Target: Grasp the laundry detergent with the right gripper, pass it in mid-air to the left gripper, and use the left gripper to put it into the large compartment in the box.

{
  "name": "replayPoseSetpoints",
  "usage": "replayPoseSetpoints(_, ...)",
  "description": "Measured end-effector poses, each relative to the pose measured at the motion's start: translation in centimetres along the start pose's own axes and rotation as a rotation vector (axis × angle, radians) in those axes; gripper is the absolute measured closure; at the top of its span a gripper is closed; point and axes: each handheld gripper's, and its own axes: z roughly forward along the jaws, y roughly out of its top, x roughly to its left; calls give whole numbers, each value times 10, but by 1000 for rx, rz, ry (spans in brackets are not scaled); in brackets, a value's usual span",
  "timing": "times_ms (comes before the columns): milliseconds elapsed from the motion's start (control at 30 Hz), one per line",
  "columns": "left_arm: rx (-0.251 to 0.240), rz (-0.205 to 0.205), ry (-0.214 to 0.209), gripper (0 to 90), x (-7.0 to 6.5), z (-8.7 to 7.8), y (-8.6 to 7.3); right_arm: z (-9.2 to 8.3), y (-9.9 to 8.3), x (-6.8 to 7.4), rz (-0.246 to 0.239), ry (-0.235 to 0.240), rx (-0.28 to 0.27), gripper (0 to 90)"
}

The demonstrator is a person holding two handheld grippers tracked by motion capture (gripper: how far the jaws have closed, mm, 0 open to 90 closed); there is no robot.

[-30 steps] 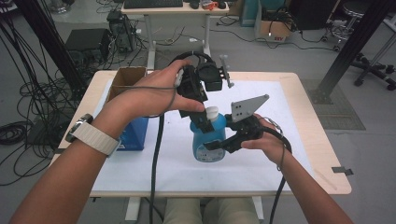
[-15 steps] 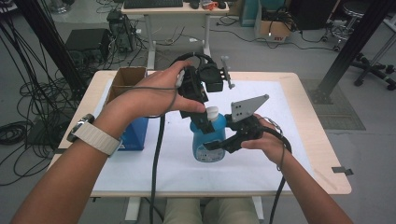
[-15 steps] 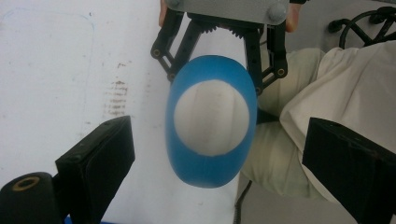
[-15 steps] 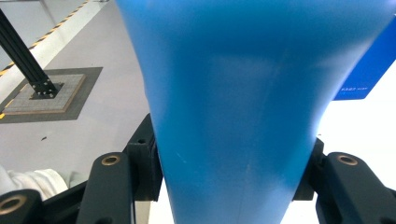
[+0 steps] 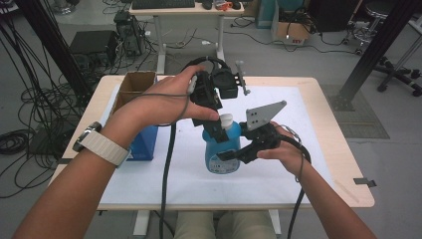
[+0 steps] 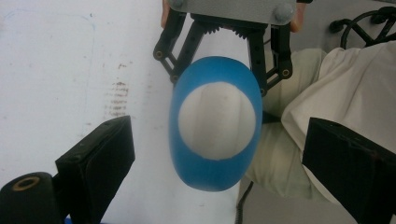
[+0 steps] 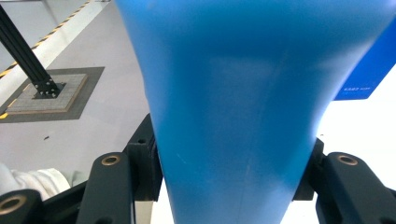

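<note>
High view showed the blue bottle [image 5: 222, 152] standing upright on the white mat [image 5: 298, 149] near the middle of the tabletop [image 5: 338, 144], nearer its front edge. The right gripper [image 5: 234, 155] pinched the bottle's body from the side. The left gripper [image 5: 215, 130] hung directly over the white cap [image 5: 226, 120], jaws spread and clear of it. Judged risk: an off-centre closure on the cap could tilt the bottle against the side grip, or the smooth tapered body could twist between the pads.

Left tool [image 5: 219, 130] pointing down, jaws apart, right tool [image 5: 234, 152] clamped
</note>
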Motion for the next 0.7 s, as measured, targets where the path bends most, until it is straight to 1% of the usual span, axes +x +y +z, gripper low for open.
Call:
replayPoseSetpoints(167,6,-1,0,95,0,2,0,0,1,1,-3,-1,0,431)
replayPoseSetpoints(200,3,1,2,95,0,2,0,-1,2,2,11,1,2,431)
replayPoseSetpoints(300,1,12,-4,97,0,3,0,-1,3,2,5,-1,0,431)
replayPoseSetpoints(400,1,22,6,105,0,4,-1,-2,3,2,6,0,0,431)
replayPoseSetpoints(467,4,22,15,115,0,6,0,-2,3,2,6,3,1,431)
replayPoseSetpoints(533,5,23,10,115,-1,7,0,-2,3,3,8,3,-1,431)
replayPoseSetpoints(600,14,29,7,115,-1,9,1,-1,3,2,-5,-3,2,431)
replayPoseSetpoints(633,13,27,5,115,-1,10,1,-2,4,3,6,5,1,431)
replayPoseSetpoints(667,-1,24,2,115,-1,12,1,-2,4,4,6,3,2,431)
replayPoseSetpoints(700,2,25,2,115,-1,13,1,-2,4,4,5,6,4,431)
